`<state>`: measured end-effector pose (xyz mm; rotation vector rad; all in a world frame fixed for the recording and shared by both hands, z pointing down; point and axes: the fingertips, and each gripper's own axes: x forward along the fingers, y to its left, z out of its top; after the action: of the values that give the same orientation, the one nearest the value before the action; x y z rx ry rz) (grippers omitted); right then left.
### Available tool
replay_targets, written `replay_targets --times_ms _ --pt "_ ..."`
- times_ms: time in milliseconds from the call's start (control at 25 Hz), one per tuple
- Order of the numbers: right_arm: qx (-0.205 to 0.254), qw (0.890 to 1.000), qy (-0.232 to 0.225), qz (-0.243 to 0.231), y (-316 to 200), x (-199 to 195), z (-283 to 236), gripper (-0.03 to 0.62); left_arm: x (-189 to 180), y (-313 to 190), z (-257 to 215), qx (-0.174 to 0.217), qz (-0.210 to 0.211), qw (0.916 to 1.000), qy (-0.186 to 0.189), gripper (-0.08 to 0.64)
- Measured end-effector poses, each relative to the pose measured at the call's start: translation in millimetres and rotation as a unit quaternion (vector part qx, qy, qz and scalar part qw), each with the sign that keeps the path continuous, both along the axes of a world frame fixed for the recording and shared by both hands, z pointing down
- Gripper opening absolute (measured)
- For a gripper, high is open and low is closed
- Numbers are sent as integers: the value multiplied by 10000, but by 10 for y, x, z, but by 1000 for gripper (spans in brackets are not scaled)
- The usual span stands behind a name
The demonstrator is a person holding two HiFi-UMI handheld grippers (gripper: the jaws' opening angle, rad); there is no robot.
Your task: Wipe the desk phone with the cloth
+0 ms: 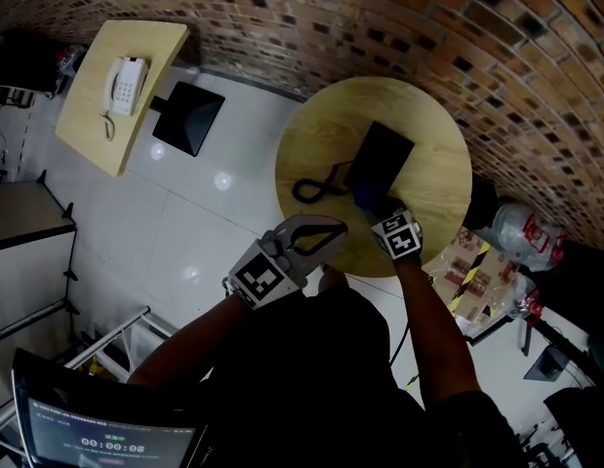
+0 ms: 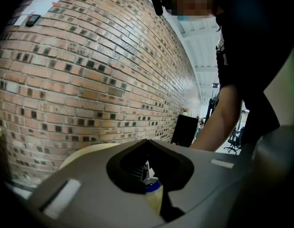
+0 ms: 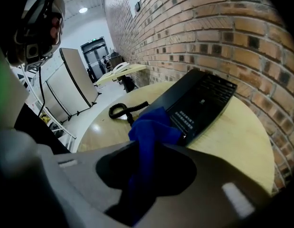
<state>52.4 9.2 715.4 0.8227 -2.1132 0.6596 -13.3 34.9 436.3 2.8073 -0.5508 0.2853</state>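
Observation:
A black desk phone [image 1: 382, 160] lies on the round wooden table [image 1: 438, 135], its coiled cord [image 1: 314, 187] trailing to the left. My right gripper [image 1: 380, 211] is shut on a blue cloth [image 1: 366, 199], and the cloth rests against the phone's near end. In the right gripper view the cloth [image 3: 149, 132] hangs out of the right gripper [image 3: 147, 148] onto the phone's [image 3: 199, 101] keypad edge. My left gripper [image 1: 326, 230] hovers at the table's near left rim, jaws together, holding nothing. The left gripper [image 2: 149, 144] faces the brick wall [image 2: 90, 80].
At the far left a rectangular wooden table [image 1: 92, 125] carries a white phone [image 1: 126, 86], with a black square object [image 1: 189, 117] beside it on the white tiled floor. Plastic bags and packages [image 1: 511, 237] sit right of the round table. A screen [image 1: 106, 442] is at bottom left.

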Motion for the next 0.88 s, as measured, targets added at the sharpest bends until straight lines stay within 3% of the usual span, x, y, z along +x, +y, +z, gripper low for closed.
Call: replay_targets --times_ms 200,600,880 --pt "302 9993 -114 184 -197 -31 -213 94 -107 -49 -16 -23 64 9999 97 6" --pt "1196 9920 111 401 -1537 117 -800 93 -377 -42 59 -121 -16 9999 81 6" --pt "1024 9936 460 138 -1771 33 -595 94 -522 -43 119 -171 -157 9997 48 6"
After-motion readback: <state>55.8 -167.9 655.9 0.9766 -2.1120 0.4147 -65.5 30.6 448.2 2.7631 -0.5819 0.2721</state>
